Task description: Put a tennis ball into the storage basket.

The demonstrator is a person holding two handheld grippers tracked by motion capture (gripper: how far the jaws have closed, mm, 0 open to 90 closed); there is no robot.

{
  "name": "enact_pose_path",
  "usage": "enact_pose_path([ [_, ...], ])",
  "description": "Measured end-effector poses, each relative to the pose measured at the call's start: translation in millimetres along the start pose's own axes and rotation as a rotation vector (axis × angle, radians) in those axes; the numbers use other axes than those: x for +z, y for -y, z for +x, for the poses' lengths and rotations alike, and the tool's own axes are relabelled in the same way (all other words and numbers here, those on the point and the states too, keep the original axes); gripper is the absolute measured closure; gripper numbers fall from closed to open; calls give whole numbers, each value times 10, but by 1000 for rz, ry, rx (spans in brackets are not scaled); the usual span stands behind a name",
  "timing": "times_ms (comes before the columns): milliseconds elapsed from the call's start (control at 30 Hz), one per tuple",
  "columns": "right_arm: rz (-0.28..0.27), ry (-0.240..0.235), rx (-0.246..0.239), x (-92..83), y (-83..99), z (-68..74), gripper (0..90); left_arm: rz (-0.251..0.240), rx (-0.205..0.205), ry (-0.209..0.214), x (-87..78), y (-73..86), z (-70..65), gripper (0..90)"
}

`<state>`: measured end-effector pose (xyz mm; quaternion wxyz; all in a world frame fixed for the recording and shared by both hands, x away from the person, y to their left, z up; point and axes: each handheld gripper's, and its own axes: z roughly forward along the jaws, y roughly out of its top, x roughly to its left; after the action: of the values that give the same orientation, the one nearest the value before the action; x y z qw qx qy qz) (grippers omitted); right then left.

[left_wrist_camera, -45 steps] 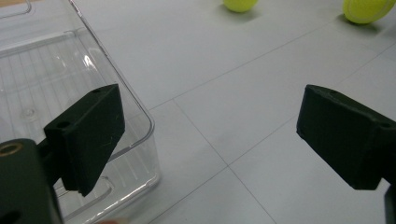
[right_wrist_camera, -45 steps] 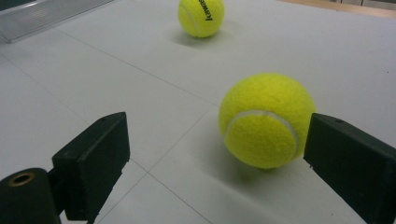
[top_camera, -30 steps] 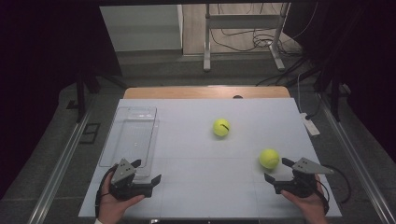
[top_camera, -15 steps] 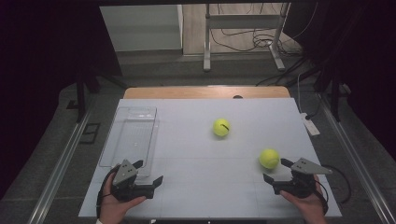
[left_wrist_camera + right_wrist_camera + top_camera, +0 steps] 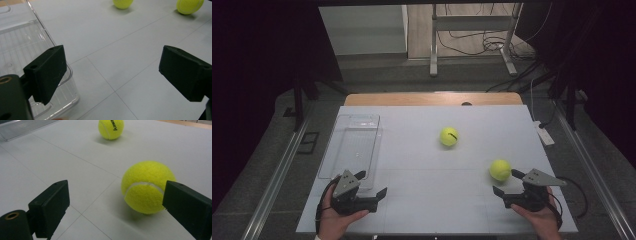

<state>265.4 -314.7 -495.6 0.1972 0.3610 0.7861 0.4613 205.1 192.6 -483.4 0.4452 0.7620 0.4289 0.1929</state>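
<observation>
Two yellow tennis balls lie on the white table. The far ball (image 5: 449, 136) (image 5: 111, 128) (image 5: 122, 3) sits near the table's middle. The near ball (image 5: 500, 169) (image 5: 146, 186) (image 5: 188, 5) lies at the front right. My right gripper (image 5: 506, 182) (image 5: 117, 195) is open just in front of the near ball, which lies close to its right jaw and apart from it. At the front left my left gripper (image 5: 372, 183) (image 5: 113, 62) is open and holds nothing, beside the near corner of a clear plastic bin (image 5: 352, 150) (image 5: 22, 42).
The bin is empty and runs along the table's left side. A white power strip (image 5: 542, 134) lies at the table's (image 5: 432, 210) right edge. A wooden strip (image 5: 432, 98) borders the far edge, with metal stand legs and cables on the floor beyond.
My left gripper has edged slightly to the right. The balls, the bin and the right gripper have stayed where they were.
</observation>
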Motion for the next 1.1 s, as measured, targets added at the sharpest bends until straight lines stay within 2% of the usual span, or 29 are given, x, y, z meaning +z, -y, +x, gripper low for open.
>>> enact_pose_path([
  [200, 3, 3, 3, -4, 10, -13, 76, -2, 5, 2, 0, -39, -19, 86],
  [533, 2, 5, 4, -9, 6, -6, 76, -1, 11, 29, 8, -137, -58, 85],
  [1100, 1, -2, 6, 9, 5, -9, 76, 38, 31, 70, 155, -292, -119, 86],
])
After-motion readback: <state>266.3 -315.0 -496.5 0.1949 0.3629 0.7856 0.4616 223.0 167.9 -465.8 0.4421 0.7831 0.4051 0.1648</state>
